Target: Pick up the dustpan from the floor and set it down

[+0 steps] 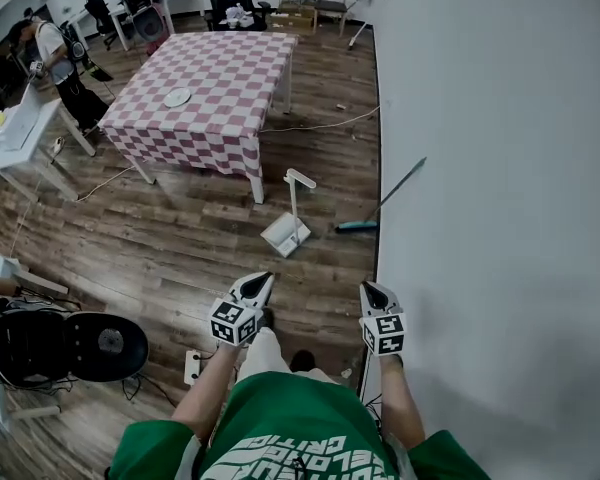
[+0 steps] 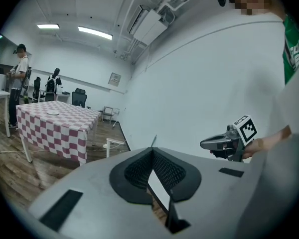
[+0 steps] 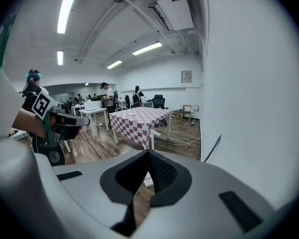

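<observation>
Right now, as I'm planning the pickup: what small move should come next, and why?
Probably step forward toward the dustpan: it stands on the floor ahead, handle upright, while the left gripper and right gripper, both shut and empty, are well short of it.

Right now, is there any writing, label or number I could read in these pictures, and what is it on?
Green shirt: white print, upside down and cut off by the frame edge, not readable with certainty.
Framed sign on the wall: too small to read.
Left marker cube and right marker cube: black-and-white square patterns only, no letters.
</observation>
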`<action>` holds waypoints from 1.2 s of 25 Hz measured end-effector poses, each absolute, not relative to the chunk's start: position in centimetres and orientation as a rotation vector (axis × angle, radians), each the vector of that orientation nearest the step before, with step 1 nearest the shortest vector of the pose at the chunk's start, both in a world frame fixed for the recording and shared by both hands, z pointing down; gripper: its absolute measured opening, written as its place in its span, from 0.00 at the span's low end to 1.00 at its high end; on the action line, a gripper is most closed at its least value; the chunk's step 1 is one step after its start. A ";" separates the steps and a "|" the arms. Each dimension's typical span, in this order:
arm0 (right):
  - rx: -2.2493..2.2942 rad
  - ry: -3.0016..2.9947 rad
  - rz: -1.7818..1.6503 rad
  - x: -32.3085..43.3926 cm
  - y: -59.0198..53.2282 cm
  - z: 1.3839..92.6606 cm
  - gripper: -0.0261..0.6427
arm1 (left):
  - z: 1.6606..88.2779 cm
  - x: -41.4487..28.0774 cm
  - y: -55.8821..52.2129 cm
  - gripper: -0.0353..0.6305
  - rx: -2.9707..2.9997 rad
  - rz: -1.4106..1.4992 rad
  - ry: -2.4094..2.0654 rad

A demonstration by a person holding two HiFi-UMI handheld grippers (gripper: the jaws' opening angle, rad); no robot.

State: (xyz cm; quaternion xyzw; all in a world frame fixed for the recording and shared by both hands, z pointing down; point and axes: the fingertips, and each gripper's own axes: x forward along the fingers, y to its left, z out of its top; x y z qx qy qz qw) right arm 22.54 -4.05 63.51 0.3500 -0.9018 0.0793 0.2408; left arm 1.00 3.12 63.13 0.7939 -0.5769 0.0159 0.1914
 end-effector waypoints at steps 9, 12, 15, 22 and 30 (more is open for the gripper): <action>0.982 -2.515 0.227 26.3 -0.7 61.8 0.05 | 61.4 6.0 6.0 0.06 2.284 0.102 -1.594; 0.979 -2.527 0.218 26.8 -0.1 61.6 0.05 | 61.5 7.0 6.6 0.06 2.296 0.116 -1.585; 0.977 -2.532 0.223 27.2 0.6 61.4 0.05 | 61.2 7.6 7.1 0.06 2.303 0.121 -1.580; 0.971 -2.544 0.232 26.6 1.4 61.9 0.05 | 61.3 8.6 7.2 0.06 2.337 0.132 -1.549; 0.956 -2.555 0.229 26.0 1.7 61.3 0.05 | 60.8 9.0 7.5 0.06 2.333 0.116 -1.549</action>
